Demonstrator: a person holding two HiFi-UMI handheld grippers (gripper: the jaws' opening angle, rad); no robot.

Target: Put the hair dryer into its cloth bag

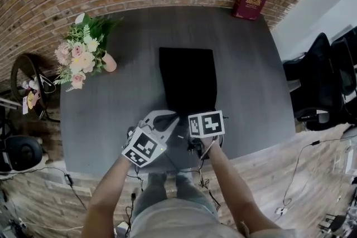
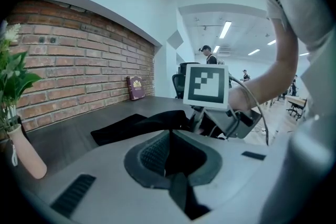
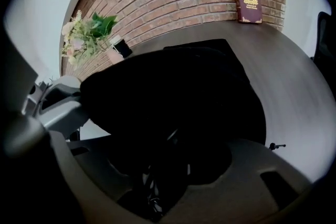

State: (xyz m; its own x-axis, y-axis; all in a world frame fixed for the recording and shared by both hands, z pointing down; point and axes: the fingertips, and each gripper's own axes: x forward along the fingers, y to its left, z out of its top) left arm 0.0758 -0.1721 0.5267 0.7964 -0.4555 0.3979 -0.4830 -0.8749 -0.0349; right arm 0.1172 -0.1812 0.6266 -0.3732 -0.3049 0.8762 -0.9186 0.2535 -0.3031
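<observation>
One hair dryer [image 3: 167,159] in right tongs [image 3: 170,183], by bag [image 1: 187,81]

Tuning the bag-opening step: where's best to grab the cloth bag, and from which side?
The near hem of the cloth bag, at its left corner, coming in low from the near side. It lies flat, so only an edge gives a fold to pinch, and that end looks like the mouth. The left tool is shut there.
</observation>
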